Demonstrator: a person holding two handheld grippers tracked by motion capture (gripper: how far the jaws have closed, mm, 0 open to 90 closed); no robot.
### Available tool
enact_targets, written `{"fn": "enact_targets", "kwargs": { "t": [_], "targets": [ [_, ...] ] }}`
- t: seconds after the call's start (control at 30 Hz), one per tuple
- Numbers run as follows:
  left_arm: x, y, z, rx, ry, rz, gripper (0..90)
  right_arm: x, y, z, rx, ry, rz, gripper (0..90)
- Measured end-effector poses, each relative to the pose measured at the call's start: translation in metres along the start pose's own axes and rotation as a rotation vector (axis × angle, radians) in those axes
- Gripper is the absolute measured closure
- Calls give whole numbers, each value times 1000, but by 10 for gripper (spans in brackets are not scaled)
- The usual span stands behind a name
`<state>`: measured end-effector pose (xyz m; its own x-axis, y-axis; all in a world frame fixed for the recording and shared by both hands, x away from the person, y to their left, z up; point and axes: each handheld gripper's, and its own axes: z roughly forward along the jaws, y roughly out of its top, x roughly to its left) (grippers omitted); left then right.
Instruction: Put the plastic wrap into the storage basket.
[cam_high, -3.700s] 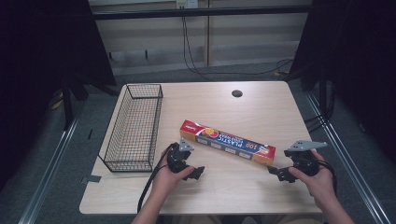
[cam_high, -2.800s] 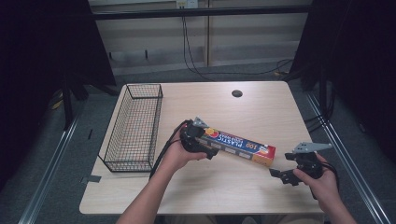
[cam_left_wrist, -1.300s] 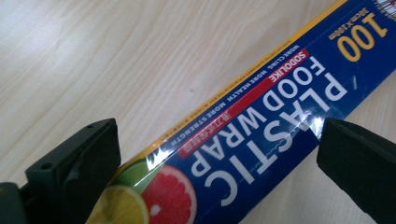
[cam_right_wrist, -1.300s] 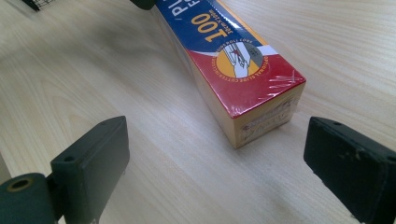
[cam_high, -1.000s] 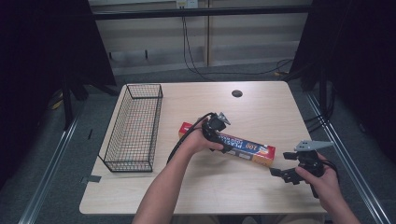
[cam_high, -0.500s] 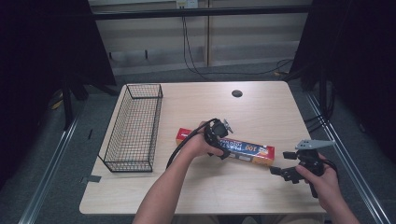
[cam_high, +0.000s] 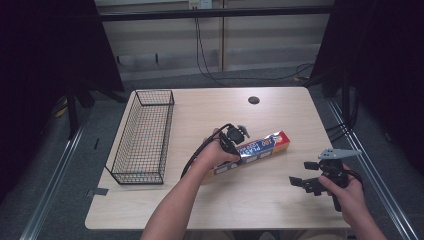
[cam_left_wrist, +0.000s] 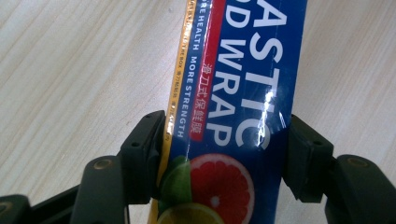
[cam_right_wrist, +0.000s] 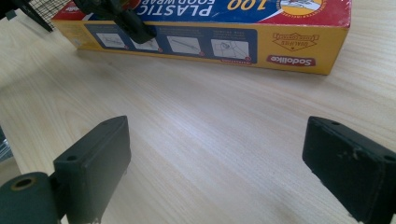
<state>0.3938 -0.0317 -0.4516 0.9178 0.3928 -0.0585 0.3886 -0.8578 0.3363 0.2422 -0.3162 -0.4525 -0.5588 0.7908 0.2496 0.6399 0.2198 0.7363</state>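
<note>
Pale wood table under my rig, dark curtains around it. My left gripper pinches the plastic wrap box across its width, 1 jaw on each long side; the box sits mid-table, angled, right of the wire basket. My left gripper view reads "FOOD WRAP" and "MORE STRENGTH" above a grapefruit picture. My right gripper hovers spread over bare wood near the table's right edge; its view catches the box's yellow side, printed "Sodolike", "100" and "PLASTIC FOOD WRAP", which the high view blurs.

Lab: black curtains, cables
</note>
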Motion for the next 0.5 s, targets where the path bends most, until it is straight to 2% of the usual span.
{"fn": "enact_targets", "kwargs": {
  "t": [0.03,0.13,0.17,0.3,0.37,0.43,0.5],
  "targets": [
    [-1,-1,1,-24,-2,-27,360,0,0,0,0,0,-2,78],
    [3,1,3,-54,-29,-12,338,0,0,1,1,-1,-7,78],
    [3,2,4,-57,-32,-26,320,0,0,2,5,3,-8,78],
    [1,9,12,-76,-18,-16,306,1,1,3,8,6,-11,78],
    [0,13,15,-69,-30,-2,332,0,1,2,4,5,-6,78],
    [-2,15,19,-61,-20,-2,364,0,1,2,1,3,-7,78],
    [-1,18,20,-45,-8,30,382,0,1,2,2,5,-11,78]
  ]
}}
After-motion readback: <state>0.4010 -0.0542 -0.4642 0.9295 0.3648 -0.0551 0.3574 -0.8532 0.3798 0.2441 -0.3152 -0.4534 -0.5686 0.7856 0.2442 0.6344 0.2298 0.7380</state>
